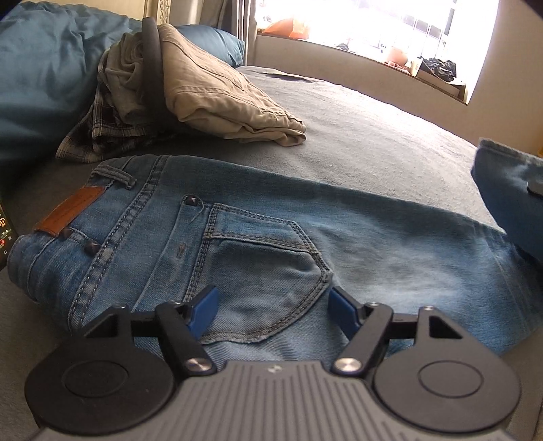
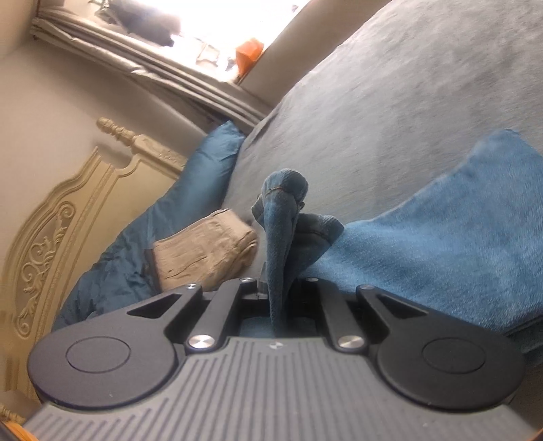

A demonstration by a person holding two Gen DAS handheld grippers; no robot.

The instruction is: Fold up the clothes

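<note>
Blue jeans (image 1: 271, 237) lie flat on the grey bed (image 1: 373, 135), waistband to the left and back pocket (image 1: 264, 264) facing up. My left gripper (image 1: 273, 305) rests low over that pocket, its blue pads wide apart with flat denim between them and nothing pinched. The far trouser leg (image 1: 509, 203) is lifted at the right edge. In the right wrist view, my right gripper (image 2: 276, 288) is shut on a bunched fold of the jeans hem (image 2: 283, 217), which sticks up between the jaws. The rest of the leg (image 2: 458, 230) hangs away to the right.
Folded beige trousers (image 1: 217, 91) and a plaid shirt (image 1: 98, 132) are piled at the back left, by a teal duvet (image 1: 40, 68). A phone (image 1: 5, 234) lies at the left edge. A carved headboard (image 2: 68, 217) and a bright window (image 1: 373, 20) lie beyond.
</note>
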